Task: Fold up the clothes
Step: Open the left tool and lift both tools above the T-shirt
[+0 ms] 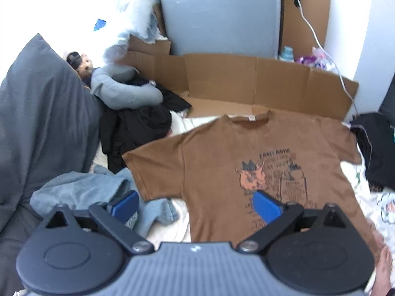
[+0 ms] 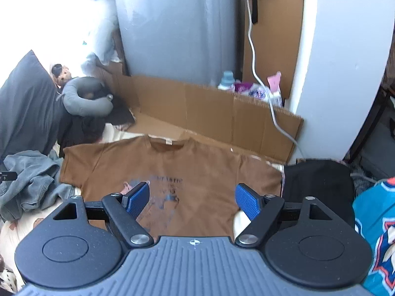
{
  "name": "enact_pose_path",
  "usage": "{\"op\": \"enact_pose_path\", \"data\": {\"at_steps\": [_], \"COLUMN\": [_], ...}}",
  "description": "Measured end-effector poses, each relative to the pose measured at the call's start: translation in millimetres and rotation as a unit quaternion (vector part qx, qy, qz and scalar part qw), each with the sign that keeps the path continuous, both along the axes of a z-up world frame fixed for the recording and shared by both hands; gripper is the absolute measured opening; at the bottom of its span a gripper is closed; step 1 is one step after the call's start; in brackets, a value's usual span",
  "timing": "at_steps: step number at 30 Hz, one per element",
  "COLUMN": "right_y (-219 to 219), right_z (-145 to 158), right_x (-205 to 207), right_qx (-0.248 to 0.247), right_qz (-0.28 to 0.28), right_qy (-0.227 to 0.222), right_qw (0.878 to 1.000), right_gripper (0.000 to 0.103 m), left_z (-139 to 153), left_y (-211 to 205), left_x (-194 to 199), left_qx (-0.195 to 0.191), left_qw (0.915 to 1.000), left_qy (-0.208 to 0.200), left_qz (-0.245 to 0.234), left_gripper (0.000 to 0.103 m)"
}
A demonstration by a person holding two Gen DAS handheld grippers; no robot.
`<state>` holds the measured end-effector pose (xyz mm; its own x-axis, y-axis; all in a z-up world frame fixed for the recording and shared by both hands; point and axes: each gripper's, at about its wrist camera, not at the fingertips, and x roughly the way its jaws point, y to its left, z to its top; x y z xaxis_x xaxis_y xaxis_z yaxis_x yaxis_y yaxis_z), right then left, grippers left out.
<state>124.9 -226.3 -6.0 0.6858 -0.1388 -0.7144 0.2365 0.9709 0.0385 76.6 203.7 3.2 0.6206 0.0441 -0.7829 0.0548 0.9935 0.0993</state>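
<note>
A brown T-shirt (image 1: 222,153) with a dark and orange print lies spread flat, face up, on the pale bed sheet, collar toward the cardboard. In the right wrist view the same brown T-shirt (image 2: 187,170) fills the middle. My left gripper (image 1: 195,203) hovers above the shirt's lower left part, open, nothing between its blue pads (image 1: 267,208). My right gripper (image 2: 192,198) hangs over the shirt's lower hem, also open and holding nothing.
Faded jeans (image 1: 81,192) are bunched left of the shirt. Dark clothes (image 1: 138,133), a grey neck pillow (image 1: 123,88) and a dark pillow (image 1: 42,113) sit at left. Flattened cardboard (image 1: 246,83) lines the back. A black garment (image 2: 318,185) and a teal jersey (image 2: 375,227) lie at right. A bare foot (image 1: 384,268) shows at lower right.
</note>
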Motion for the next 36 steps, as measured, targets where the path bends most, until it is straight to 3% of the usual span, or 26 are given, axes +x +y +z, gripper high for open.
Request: {"op": "enact_pose_path", "data": {"at_steps": [8,13,26,32,36], "right_y": [-3.0,-36.7,-105.0,-111.9,-125.8], "right_z": [-0.6,-12.4,-64.6,-93.5,-116.2], "right_x": [1.9,-2.4,-5.4,-5.3,-16.2], "right_qx": [-0.031,0.014,0.057,0.043,0.086], "right_qz": [-0.012,-0.055,-0.113,-0.092,-0.112], "right_qy": [0.02,0.023,0.062,0.095,0.076], "right_qw": [0.999,0.998,0.99,0.99,0.987], "right_gripper": [0.082,0.081,0.081,0.081,0.081], "left_z": [6.0,6.7,-2.5,-17.3,-28.3], "left_y": [-32.4,-62.3,-136.2,-160.4,-173.1], "left_x": [15.6,37.0,95.7,115.4,121.7], "left_qx": [0.012,-0.001,-0.029,-0.047,-0.056], "left_qw": [0.9995,0.9993,0.9985,0.9982,0.9978], "left_qy": [-0.014,-0.012,-0.01,-0.001,-0.01], "left_qz": [-0.027,-0.036,-0.046,-0.036,-0.033], "left_gripper": [0.102,0.102,0.102,0.102,0.102]}}
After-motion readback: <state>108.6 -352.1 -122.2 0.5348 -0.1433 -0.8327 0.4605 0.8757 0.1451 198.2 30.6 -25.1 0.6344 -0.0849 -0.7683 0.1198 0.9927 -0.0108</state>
